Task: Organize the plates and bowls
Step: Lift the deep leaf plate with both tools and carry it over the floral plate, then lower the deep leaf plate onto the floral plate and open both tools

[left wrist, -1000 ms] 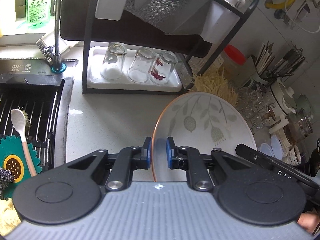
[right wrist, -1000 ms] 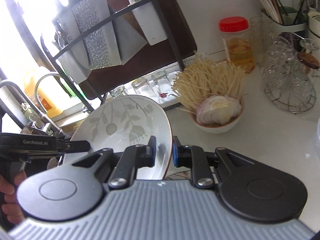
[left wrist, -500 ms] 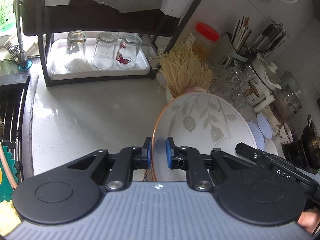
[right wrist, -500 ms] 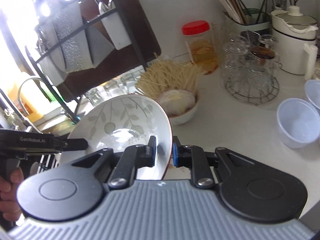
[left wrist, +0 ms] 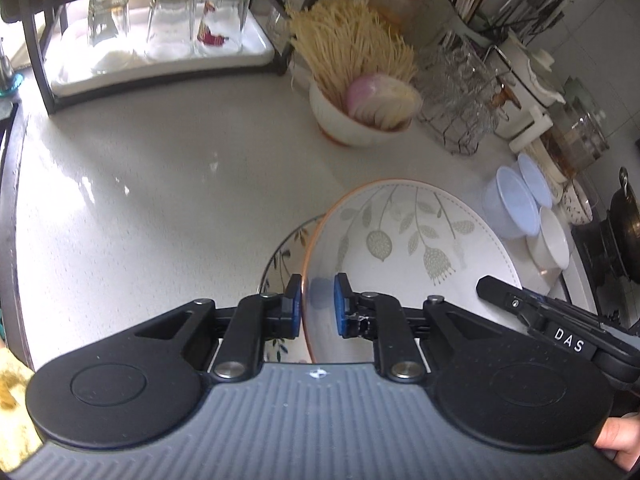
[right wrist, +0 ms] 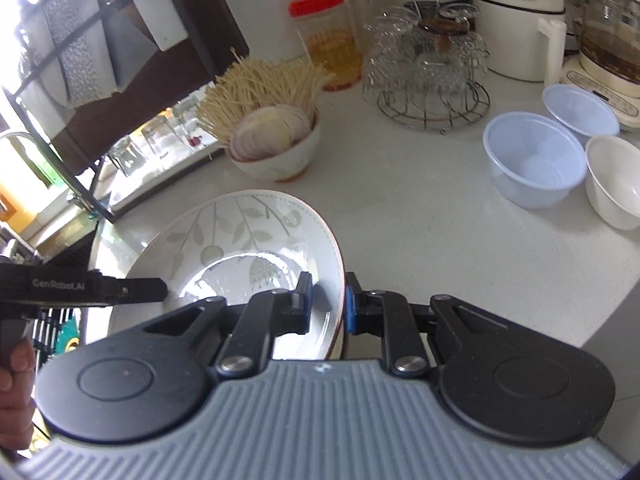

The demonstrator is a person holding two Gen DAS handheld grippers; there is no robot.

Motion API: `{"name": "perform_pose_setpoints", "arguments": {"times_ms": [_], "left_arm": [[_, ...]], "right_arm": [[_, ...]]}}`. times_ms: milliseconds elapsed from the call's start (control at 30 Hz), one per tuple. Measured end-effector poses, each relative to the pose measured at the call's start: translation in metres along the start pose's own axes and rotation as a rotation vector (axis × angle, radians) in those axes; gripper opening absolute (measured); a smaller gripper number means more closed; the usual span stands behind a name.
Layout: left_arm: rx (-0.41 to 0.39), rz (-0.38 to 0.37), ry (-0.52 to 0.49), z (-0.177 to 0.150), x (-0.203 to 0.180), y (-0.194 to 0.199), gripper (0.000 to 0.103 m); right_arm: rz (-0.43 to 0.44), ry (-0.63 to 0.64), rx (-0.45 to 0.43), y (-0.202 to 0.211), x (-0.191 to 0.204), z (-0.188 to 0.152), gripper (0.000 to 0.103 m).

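Note:
A white leaf-patterned plate (left wrist: 404,240) with a copper rim is held between both grippers above the counter. My left gripper (left wrist: 317,304) is shut on its left rim. My right gripper (right wrist: 327,300) is shut on its right rim (right wrist: 340,264). The plate also shows in the right wrist view (right wrist: 240,240). Below it on the counter lies a second patterned plate (left wrist: 284,256), mostly hidden. Two pale blue bowls (right wrist: 532,160) and a white bowl (right wrist: 616,180) stand to the right.
A bowl of noodles and sliced onion (left wrist: 360,104) stands at the back. A rack tray with upturned glasses (left wrist: 160,28) is at the back left. A wire stand of glass cups (right wrist: 428,72), a red-lidded jar (right wrist: 328,40) and a kettle (right wrist: 520,20) line the wall.
Both grippers carried the plate to the right, away from the sink, and lowered it over the second plate on the counter. The grip has not changed.

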State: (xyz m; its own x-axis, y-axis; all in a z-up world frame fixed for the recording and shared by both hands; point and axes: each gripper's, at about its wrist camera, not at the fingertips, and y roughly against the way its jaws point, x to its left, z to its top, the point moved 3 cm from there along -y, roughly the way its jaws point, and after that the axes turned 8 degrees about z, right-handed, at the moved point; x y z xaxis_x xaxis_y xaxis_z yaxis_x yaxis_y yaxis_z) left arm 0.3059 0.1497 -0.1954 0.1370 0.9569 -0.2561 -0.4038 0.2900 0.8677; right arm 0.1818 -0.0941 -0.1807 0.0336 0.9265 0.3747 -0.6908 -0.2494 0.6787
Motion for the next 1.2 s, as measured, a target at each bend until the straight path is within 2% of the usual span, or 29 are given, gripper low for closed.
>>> {"name": "perform_pose_setpoints", "arguments": {"times_ms": [567, 800, 967, 1200], "left_arm": [[0.104, 0.026, 0.038, -0.015, 0.003, -0.023, 0.019], [0.132, 0.039, 0.007, -0.018, 0.0, -0.024, 0.019], [0.119, 0.063, -0.044, -0.017, -0.007, -0.018, 0.02], [0.103, 0.063, -0.027, -0.016, -0.004, -0.009, 0.022]], "right_arm": [[-0.038, 0.035, 0.08, -0.012, -0.001, -0.012, 0.02], [-0.055, -0.031, 0.082, -0.018, -0.006, -0.012, 0.021], [-0.072, -0.017, 0.08, -0.02, -0.006, -0.007, 0.021], [-0.055, -0.044, 0.08, -0.024, -0.01, -0.005, 0.022]]}}
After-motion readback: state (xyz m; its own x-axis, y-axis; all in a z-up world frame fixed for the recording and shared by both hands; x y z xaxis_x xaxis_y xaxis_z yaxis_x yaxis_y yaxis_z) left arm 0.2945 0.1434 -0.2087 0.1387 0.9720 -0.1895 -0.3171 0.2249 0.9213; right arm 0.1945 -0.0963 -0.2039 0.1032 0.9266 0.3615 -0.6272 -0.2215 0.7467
